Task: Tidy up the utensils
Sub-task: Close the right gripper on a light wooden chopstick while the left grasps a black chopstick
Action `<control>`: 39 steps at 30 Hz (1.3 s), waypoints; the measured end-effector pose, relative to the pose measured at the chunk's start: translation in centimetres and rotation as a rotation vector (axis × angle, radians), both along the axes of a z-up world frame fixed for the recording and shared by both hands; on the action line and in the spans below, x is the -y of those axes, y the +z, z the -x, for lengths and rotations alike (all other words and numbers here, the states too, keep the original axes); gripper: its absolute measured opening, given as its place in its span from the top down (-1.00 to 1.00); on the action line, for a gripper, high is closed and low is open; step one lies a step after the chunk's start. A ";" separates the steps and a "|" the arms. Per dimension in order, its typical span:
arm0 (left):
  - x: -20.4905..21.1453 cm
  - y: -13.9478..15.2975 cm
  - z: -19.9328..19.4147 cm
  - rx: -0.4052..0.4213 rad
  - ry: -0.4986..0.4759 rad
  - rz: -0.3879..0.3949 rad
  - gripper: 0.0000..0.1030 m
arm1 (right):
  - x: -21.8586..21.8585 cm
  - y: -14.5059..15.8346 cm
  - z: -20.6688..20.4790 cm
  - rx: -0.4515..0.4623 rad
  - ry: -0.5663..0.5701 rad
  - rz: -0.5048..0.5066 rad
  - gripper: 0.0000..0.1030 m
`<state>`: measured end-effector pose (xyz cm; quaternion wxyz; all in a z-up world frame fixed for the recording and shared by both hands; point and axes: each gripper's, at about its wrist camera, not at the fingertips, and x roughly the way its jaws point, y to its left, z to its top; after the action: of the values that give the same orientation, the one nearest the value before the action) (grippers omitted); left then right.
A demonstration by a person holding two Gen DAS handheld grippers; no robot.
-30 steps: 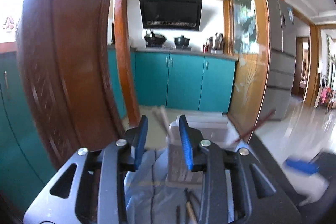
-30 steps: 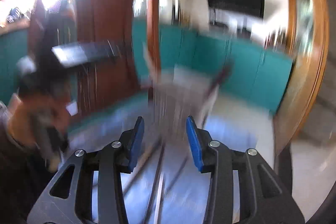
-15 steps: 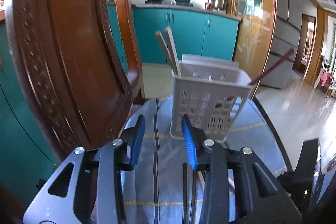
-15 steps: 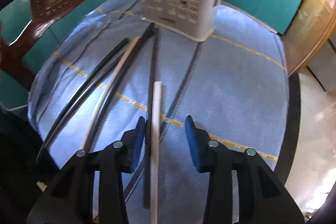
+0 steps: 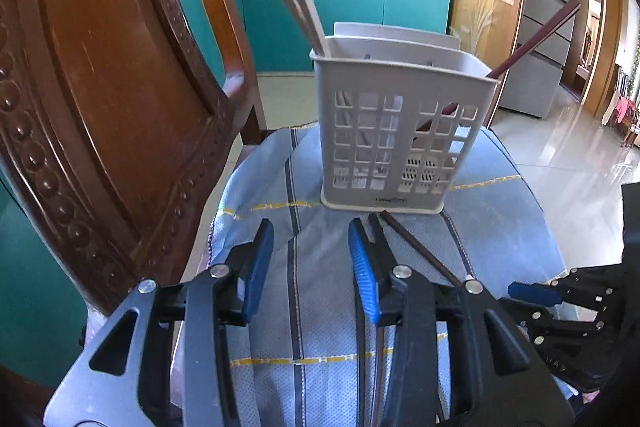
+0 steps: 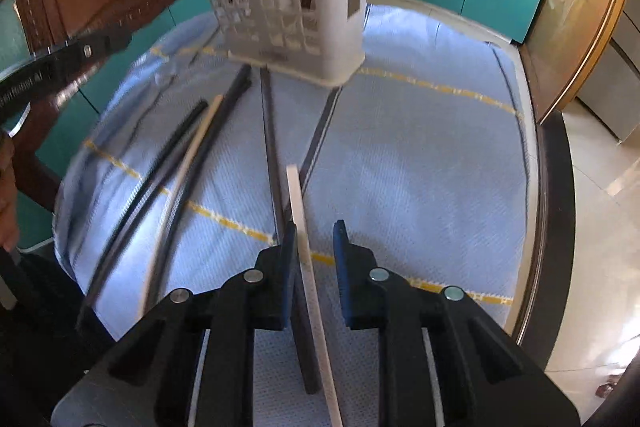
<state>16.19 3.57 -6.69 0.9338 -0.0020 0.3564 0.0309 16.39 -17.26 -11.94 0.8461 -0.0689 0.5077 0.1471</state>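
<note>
Right claw (image 6: pixel 314 241) closing round white chopstick (image 6: pixel 298 211), left claw (image 5: pixel 310 255) opening, empty, blue cloth (image 6: pixel 420 167), teal kitchen cabinets (image 5: pixel 348 11)

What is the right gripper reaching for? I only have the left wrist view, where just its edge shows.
Observer: The right gripper straddles a white chopstick lying on the cloth. Its jaws are closing but have not yet clamped.
Operator: Anything else near the jaws?
Observer: A dark chopstick lies close beside the white one and also runs under the gripper.
Operator: More left to collect?
Observer: Yes, several more chopsticks, dark and pale, lie loose on the cloth beside those.
</note>
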 end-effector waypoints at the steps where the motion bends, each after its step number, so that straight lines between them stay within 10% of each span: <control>1: -0.1 -0.1 0.0 -0.003 0.001 0.001 0.23 | -0.1 -0.3 0.0 -0.006 0.007 0.010 0.62; 14: -0.1 -3.8 -1.7 -0.181 -0.034 0.019 0.21 | 2.8 -0.7 -1.6 -0.032 -0.239 -0.107 0.88; 39: 1.0 -9.3 -2.6 -0.323 -0.095 0.005 0.20 | -0.2 -1.1 -1.6 0.049 -0.156 0.062 0.81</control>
<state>18.82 2.61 -15.97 0.8647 0.0174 0.5018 -0.0142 18.00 -17.04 -13.05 0.8646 -0.0587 0.4950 0.0632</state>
